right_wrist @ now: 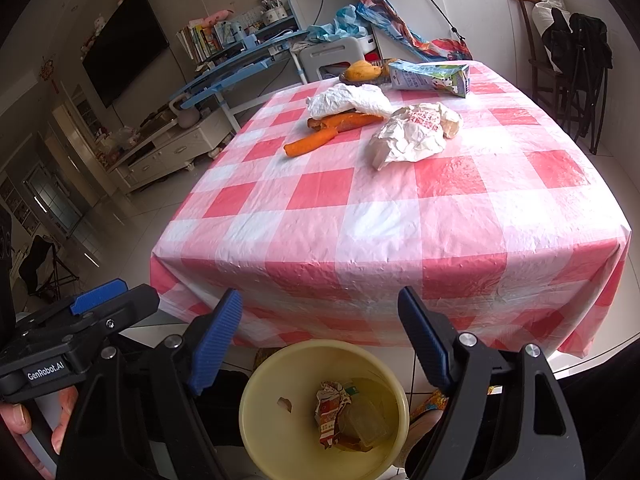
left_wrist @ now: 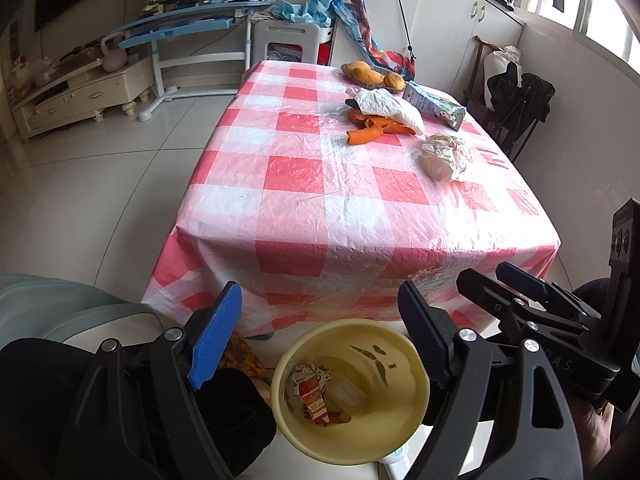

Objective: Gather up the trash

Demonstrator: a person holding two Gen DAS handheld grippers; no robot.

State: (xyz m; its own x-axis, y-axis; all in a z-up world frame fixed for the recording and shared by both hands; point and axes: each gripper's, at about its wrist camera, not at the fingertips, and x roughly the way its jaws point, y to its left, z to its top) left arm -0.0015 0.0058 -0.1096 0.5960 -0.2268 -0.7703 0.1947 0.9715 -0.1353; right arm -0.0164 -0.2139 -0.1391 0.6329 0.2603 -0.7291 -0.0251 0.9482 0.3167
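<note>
A yellow bin (left_wrist: 404, 400) (right_wrist: 260, 432) stands on the floor below the table's near edge, with a crumpled red wrapper (left_wrist: 314, 394) (right_wrist: 330, 404) inside. My left gripper (left_wrist: 320, 320) and right gripper (right_wrist: 320, 322) both hang open above it, nothing between their fingers. On the checked tablecloth (left_wrist: 320, 200) (right_wrist: 400, 220) lie orange peels (left_wrist: 368, 130) (right_wrist: 320, 136), a crumpled white bag (left_wrist: 386, 108) (right_wrist: 348, 100), a crumpled paper wrapper (left_wrist: 446, 156) (right_wrist: 412, 134) and a flattened milk carton (left_wrist: 434, 106) (right_wrist: 430, 76).
A dish of mangoes (left_wrist: 374, 74) (right_wrist: 362, 70) sits at the table's far end. A dark chair with clothes (left_wrist: 516, 96) (right_wrist: 576, 52) stands to the right. A grey seat (left_wrist: 52, 308) is at my left. The right gripper's body (left_wrist: 560, 316) shows beside the left.
</note>
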